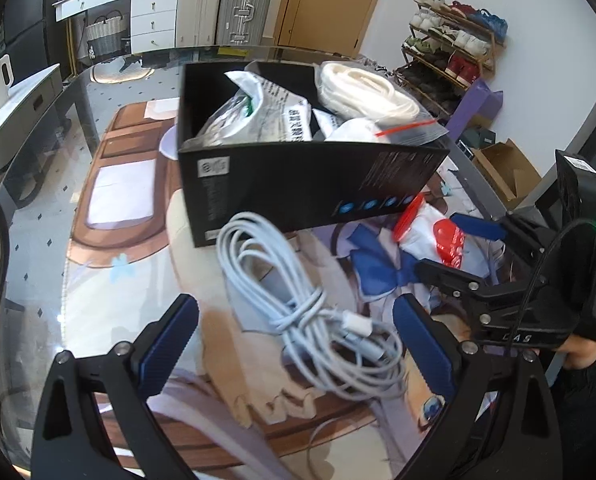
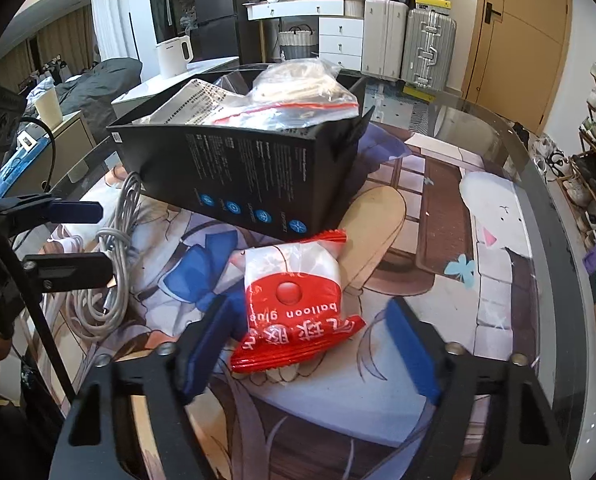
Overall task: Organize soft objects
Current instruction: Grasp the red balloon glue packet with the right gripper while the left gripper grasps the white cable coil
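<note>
A black open box (image 1: 298, 184) stands on the glass table and holds several plastic bags, one with a white coiled rope (image 1: 362, 92). A bundled white cable (image 1: 306, 304) lies in front of it, between the open fingers of my left gripper (image 1: 298, 344). A red-and-white balloon glue packet (image 2: 293, 304) lies right of the cable, between the open fingers of my right gripper (image 2: 314, 344). The box (image 2: 249, 172) and cable (image 2: 113, 264) also show in the right wrist view, where the left gripper (image 2: 73, 236) is at the left. The right gripper (image 1: 454, 248) shows at the right of the left wrist view.
The glass table (image 2: 498, 128) covers a printed cartoon mat (image 2: 418, 216). Suitcases (image 1: 225, 4), white drawers (image 1: 153, 20), a shoe rack (image 1: 450, 48) and cardboard boxes (image 1: 502, 168) stand around the room. A white kettle (image 2: 173, 54) sits on a side unit.
</note>
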Available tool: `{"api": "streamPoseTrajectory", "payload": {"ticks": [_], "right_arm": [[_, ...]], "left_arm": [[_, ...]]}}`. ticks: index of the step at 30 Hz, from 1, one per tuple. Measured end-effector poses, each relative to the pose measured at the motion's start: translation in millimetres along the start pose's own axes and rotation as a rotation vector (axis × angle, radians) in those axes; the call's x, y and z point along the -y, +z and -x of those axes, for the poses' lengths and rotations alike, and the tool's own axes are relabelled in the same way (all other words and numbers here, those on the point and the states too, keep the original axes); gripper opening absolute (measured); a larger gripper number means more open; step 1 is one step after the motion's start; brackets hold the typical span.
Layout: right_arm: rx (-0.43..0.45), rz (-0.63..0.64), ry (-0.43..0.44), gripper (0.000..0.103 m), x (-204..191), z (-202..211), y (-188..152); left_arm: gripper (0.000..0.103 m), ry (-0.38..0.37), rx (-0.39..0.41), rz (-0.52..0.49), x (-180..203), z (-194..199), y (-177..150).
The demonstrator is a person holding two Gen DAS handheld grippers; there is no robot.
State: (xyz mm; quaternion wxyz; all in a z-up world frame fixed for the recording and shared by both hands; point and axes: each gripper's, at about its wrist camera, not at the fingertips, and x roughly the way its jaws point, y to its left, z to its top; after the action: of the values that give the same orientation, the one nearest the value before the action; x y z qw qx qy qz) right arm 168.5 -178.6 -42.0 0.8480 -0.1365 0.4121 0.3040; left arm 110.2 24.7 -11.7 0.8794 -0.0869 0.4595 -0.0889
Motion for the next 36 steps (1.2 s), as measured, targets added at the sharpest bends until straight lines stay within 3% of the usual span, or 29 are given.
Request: {"api": "streamPoseTrajectory", "payload": {"ticks": [3,6,11,17,20,30,33,34,36], "right_arm": [[0.006,0.012,0.008,0.057,-3.0,2.2,0.9],[0.008,0.018,0.015,0.056,-4.8,2.7,0.8],[0.010,0.035,0.021,0.055,-9.1,3.9,0.5],[0.015,0.069,0.047,0.053,-19.9,4.6,0.6],[0.021,0.080,0.063,0.049,-22.9,5.9,0.9],[0.068,0.090,0.095,0.045,-27.3,17.5,2.1],[0.080,0.087,0.103,0.045,-27.7,22.3,2.6],[0.084,0.088,0.103,0.045,-27.9,23.6,2.8],[0.088,0.090,0.101,0.045,-27.7,26.0,3.9]], "left_arm": [[0.097,0.008,-0.007,0.004,3.9,-6.8,0.3],[0.090,0.027,0.012,-0.001,8.1,-8.7,-2.0],[0.063,0.049,0.047,-0.025,12.0,-5.2,-6.4],[0.049,0.014,0.082,-0.029,9.6,2.4,-13.8],[0.045,0.006,0.095,-0.035,7.8,7.1,-17.5],[0.044,-0.003,0.126,-0.041,-7.1,23.3,-30.7],[0.038,-0.009,0.137,-0.045,-7.6,28.0,-31.0],[0.028,-0.010,0.142,-0.043,-7.9,29.2,-32.1],[0.026,-0.017,0.139,-0.043,-7.5,29.4,-30.4]]}}
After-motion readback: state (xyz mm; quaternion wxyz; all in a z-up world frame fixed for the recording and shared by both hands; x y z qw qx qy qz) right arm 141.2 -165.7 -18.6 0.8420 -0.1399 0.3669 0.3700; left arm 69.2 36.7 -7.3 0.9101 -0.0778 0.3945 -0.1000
